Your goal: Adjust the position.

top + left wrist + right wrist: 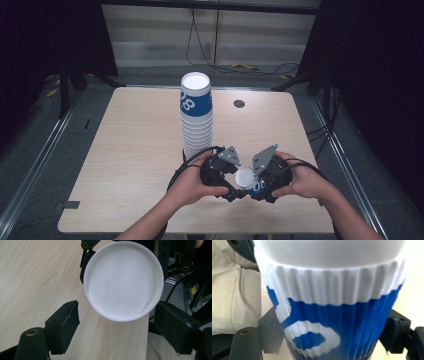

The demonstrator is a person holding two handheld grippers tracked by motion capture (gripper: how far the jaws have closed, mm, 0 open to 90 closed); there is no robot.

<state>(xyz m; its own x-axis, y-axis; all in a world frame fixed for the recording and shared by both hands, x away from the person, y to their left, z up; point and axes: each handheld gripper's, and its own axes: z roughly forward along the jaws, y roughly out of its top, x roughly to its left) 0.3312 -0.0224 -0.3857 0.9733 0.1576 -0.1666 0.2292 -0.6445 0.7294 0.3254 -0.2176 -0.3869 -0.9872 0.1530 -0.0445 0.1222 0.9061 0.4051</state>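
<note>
At the table's (130, 150) near edge, two hands bring their grippers together over a single cup (246, 178). The right gripper (260, 187) clamps the cup's blue ribbed side, a jaw pressing on either flank in the right gripper view (337, 322). The left gripper (227, 186) faces the cup's white mouth (123, 281), its jaws standing apart to either side of the rim, not pressing it. Farther back, mid-table, a tall stack of matching cups (196, 115) stands upright.
</note>
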